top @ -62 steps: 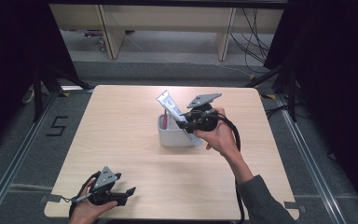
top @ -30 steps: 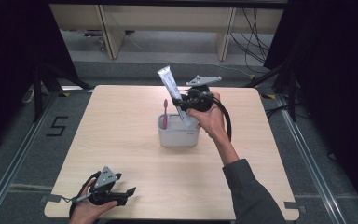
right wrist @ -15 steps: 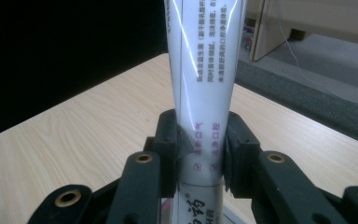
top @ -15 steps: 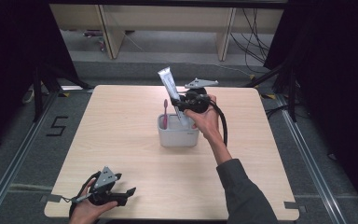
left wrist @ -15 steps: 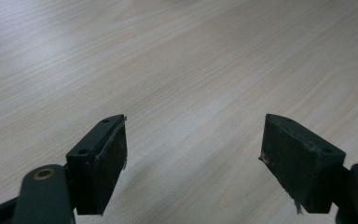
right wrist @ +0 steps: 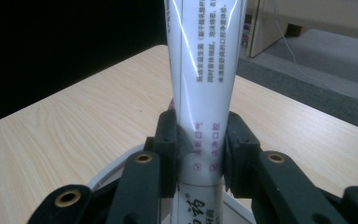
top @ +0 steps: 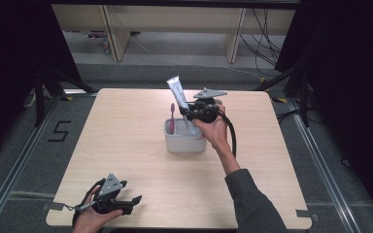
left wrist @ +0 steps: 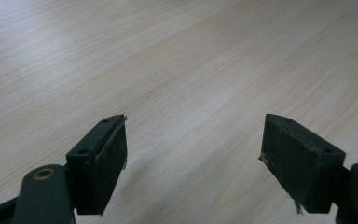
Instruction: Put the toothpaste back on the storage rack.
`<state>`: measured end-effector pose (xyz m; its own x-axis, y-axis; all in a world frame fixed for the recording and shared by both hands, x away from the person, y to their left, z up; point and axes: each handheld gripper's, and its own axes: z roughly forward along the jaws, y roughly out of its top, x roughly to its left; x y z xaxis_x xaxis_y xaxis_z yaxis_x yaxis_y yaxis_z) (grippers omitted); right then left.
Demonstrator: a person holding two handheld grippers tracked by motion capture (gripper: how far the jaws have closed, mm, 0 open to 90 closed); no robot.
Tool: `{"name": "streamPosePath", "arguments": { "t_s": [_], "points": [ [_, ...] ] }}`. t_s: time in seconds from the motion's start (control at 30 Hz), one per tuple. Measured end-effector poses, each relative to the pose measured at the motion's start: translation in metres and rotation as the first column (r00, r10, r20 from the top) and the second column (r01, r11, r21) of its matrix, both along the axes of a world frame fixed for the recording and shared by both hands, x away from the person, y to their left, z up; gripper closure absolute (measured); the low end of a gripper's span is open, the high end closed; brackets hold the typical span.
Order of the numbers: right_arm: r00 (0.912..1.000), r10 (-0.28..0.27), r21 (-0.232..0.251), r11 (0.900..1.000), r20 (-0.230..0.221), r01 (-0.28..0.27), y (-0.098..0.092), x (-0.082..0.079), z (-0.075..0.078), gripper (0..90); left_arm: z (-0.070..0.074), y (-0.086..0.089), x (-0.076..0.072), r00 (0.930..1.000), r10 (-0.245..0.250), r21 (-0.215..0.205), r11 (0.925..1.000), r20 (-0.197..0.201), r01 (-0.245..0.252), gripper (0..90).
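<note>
My right gripper (top: 188, 110) is shut on a white toothpaste tube (top: 177, 94) and holds it nearly upright, its lower end inside a white cup (top: 184, 141) at the middle of the table. In the right gripper view both pads squeeze the toothpaste tube (right wrist: 200, 98) just above the cup's rim (right wrist: 116, 170). A pink toothbrush (top: 172, 118) stands in the cup's left side. My left gripper (top: 133, 201) lies low at the table's near left corner, open, and its pads (left wrist: 114, 151) have bare wood between them.
The light wooden table (top: 126, 131) has free room all around the cup. Beyond the far edge stand wooden furniture legs (top: 108, 29) and loose cables (top: 262, 34) on a grey floor. Black curtains close off both sides.
My right gripper has sunk with the tube, whose lower end now goes deeper into the cup. Two seconds back the tube hung tilted at the cup's right. The left gripper has kept still.
</note>
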<state>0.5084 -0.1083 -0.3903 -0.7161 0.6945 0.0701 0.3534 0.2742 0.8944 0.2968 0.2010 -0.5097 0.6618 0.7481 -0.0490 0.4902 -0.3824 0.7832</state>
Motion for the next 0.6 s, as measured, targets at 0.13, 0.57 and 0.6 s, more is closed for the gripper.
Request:
{"name": "streamPosePath", "arguments": {
  "t_s": [0.13,0.57,0.6],
  "points": [
    [1.0000,0.005,-0.008,1.000,0.008,-0.005,0.000,0.000,-0.006,70.9,0.000,0.000,0.000,0.9999,-0.011,0.004,0.9999,-0.008,0.011,22.2],
    [1.0000,0.008,-0.010,1.000,-0.001,-0.008,0.003,-0.005,-0.022,70.2,-0.001,-0.001,0.000,1.0000,-0.003,-0.009,1.0000,-0.008,0.003,22.3],
    [0.9999,0.014,-0.007,1.000,0.006,-0.014,0.003,-0.005,-0.023,70.2,-0.003,-0.003,0.000,1.0000,0.003,-0.030,0.9995,-0.002,-0.003,22.2]
  ]
}}
